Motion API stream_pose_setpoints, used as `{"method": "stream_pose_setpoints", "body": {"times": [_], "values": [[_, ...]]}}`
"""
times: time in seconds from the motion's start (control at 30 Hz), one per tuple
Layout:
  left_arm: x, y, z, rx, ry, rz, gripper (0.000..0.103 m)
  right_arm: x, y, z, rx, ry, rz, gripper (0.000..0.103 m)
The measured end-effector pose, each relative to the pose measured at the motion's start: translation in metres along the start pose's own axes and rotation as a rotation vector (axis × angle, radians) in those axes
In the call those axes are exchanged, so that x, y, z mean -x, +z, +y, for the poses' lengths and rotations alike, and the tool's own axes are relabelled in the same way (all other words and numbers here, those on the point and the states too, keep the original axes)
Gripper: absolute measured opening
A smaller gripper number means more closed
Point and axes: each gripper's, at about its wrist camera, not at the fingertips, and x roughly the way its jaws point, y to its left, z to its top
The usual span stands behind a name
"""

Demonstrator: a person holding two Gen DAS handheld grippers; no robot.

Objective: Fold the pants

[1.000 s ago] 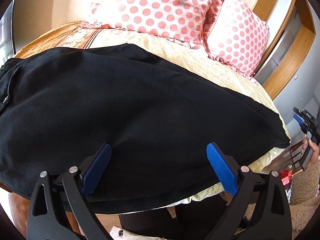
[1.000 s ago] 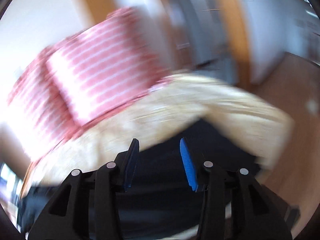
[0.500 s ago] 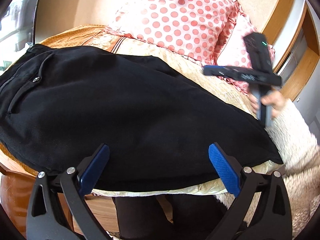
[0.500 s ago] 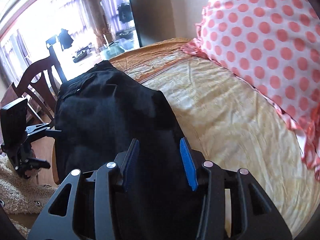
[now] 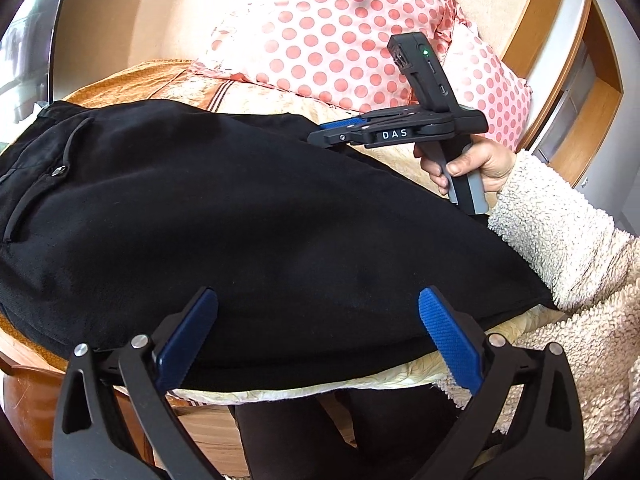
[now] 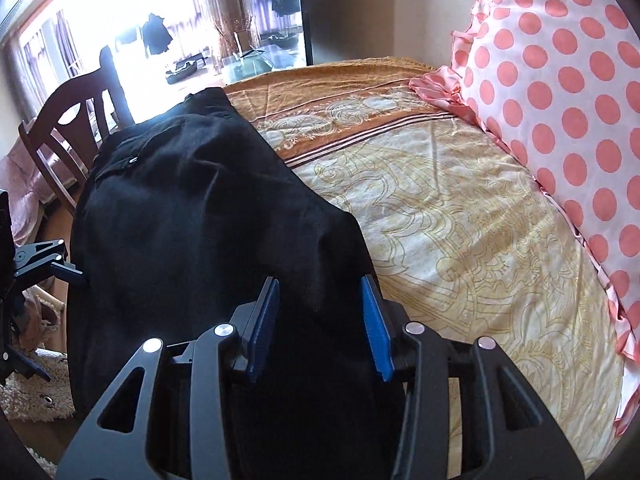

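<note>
Black pants (image 5: 248, 216) flat along the near edge of the bed (image 6: 460, 216), seemingly leg over leg already; crosswise folds left. Left gripper (image 5: 316, 336) wide apart above the near edge, empty. Right gripper (image 6: 320, 316) partly apart over the far edge, clamped on nothing. Dotted pillows (image 5: 332, 28) behind.

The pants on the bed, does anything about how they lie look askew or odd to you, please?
Nothing looks damaged. The black pants lie lengthwise along the bed's near edge, mostly flat, with a slight rumple near the waistband in the right wrist view. Both grippers, left and right, are open and hold nothing.
</note>
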Motion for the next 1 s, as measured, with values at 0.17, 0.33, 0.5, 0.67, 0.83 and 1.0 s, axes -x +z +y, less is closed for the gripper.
{"method": "stream_pose_setpoints", "body": {"times": [0.17, 0.33, 0.5, 0.67, 0.83, 1.0], "values": [[-0.001, 0.002, 0.001, -0.003, 0.001, 0.001, 0.101, -0.001, 0.003, 0.01, 0.022, -0.11, -0.014, 0.002], [-0.002, 0.001, 0.001, 0.001, 0.007, -0.003, 0.101, -0.005, 0.009, -0.014, -0.089, -0.143, -0.003, 0.002], [-0.002, 0.0, -0.004, -0.026, 0.028, -0.005, 0.101, 0.019, 0.002, -0.026, -0.182, -0.191, -0.035, 0.03], [0.001, 0.001, 0.0, -0.016, 0.009, -0.003, 0.101, 0.084, -0.036, -0.047, -0.344, -0.15, -0.164, 0.053], [0.0, 0.001, 0.001, -0.014, -0.004, -0.001, 0.101, 0.087, -0.081, -0.025, -0.37, -0.128, -0.095, 0.047], [0.003, -0.003, -0.004, -0.039, 0.026, -0.002, 0.101, 0.075, -0.114, -0.007, -0.389, -0.235, -0.006, 0.047]]}}
